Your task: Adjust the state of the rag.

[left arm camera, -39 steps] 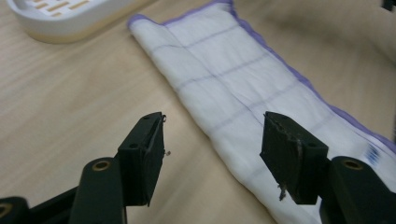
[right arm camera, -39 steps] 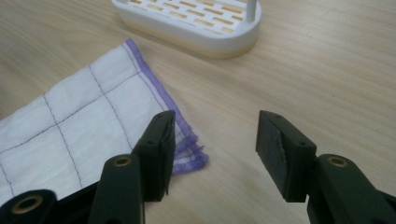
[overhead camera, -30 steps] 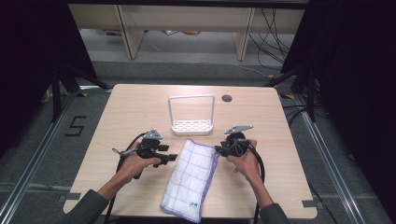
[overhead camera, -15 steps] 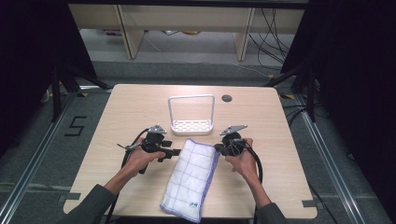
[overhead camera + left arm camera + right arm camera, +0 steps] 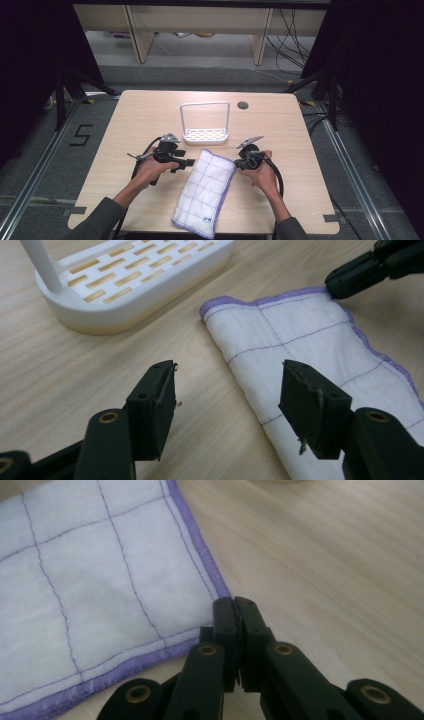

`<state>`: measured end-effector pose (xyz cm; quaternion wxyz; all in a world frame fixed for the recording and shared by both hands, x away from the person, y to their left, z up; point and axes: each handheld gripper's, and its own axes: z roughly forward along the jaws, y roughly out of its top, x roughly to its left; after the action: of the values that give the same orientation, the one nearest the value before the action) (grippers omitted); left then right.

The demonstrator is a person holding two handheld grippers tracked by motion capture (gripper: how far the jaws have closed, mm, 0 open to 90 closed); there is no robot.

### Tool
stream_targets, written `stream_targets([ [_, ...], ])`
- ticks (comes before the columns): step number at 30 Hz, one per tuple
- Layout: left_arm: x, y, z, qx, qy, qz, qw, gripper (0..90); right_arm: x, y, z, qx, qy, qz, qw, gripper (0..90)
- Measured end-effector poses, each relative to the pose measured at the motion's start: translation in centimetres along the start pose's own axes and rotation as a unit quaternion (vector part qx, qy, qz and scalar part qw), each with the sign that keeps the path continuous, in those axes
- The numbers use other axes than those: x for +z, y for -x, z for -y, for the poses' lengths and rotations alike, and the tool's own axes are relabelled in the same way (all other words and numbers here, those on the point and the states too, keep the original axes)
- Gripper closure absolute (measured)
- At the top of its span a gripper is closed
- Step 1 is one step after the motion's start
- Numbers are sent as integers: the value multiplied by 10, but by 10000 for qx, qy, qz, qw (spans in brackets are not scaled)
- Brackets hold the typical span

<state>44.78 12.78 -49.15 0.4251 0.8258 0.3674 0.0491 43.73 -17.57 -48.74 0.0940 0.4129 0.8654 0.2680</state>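
A white cloth (image 5: 205, 192) with a purple hem and a thin grid of stitching lies folded on the wooden table (image 5: 285, 130), running from the middle toward the front edge. My right gripper (image 5: 236, 162) sits at the cloth's far right corner. In the right gripper view the cloth (image 5: 90, 580) ends under my right gripper (image 5: 235, 602), whose jaws are shut on that corner. My left gripper (image 5: 227, 390) is open low over the cloth's (image 5: 310, 340) left edge, one jaw above the fabric and one above bare wood. The right gripper (image 5: 345, 282) shows there at the far corner.
A white slotted rack (image 5: 205, 134) with a tall loop handle stands just beyond the cloth, near my left gripper (image 5: 186, 162); its base (image 5: 130, 285) is close ahead. A round cable hole (image 5: 243, 105) sits near the table's back edge. Black cables trail from both grippers.
My left gripper has edged slightly toward the cloth's left edge. The right hand and the cloth stay where they were.
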Motion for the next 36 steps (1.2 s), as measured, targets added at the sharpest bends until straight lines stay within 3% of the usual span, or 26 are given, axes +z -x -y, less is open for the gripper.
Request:
stream_targets([
  [4, 5, 2, -3, 50, -58, -5, 10000, 391, 1, -2, -1, -21, 6, 32, 10000, 856],
  [9, 15, 6, -9, 264, -188, 13, 9995, 395, -5, 3, 1, 157, 200, 225, 9994, 672],
  [10, 17, 7, -9, 191, -127, 24, 9997, 399, -5, 3, 1, 158, 393, 122, 9990, 649],
  [11, 18, 7, -10, 267, -173, -3, 9995, 400, -7, 3, 1, 206, 385, 131, 9990, 631],
  [12, 21, 9, -11, 167, -108, 33, 9998, 402, -8, 3, 1, 203, 438, 110, 9988, 613],
  [14, 25, 9, -13, 181, -120, 34, 9998, 402, -9, 4, 1, 209, 501, 35, 9985, 573],
  [17, 29, 7, -15, 290, -190, -4, 9994, 404, -6, 3, 0, 310, 521, 50, 9981, 504],
  [19, 32, 6, -16, 241, -197, -18, 9995, 407, -5, 3, 0, 364, 513, 36, 9980, 503],
  [22, 39, 8, -19, 211, -151, 23, 9997, 416, -5, 3, 0, 245, 424, 47, 9988, 501],
  [25, 43, 9, -20, 424, -286, -31, 9987, 415, -5, 1, 0, 289, 396, 18, 9988, 491],
  [31, 50, 7, -20, 414, -288, -76, 9987, 414, 2, 0, 0, 373, 322, 12, 9988, 459],
  [36, 51, 7, -21, 451, -270, -163, 9985, 415, 7, 2, 0, 302, 279, 77, 9991, 455],
])
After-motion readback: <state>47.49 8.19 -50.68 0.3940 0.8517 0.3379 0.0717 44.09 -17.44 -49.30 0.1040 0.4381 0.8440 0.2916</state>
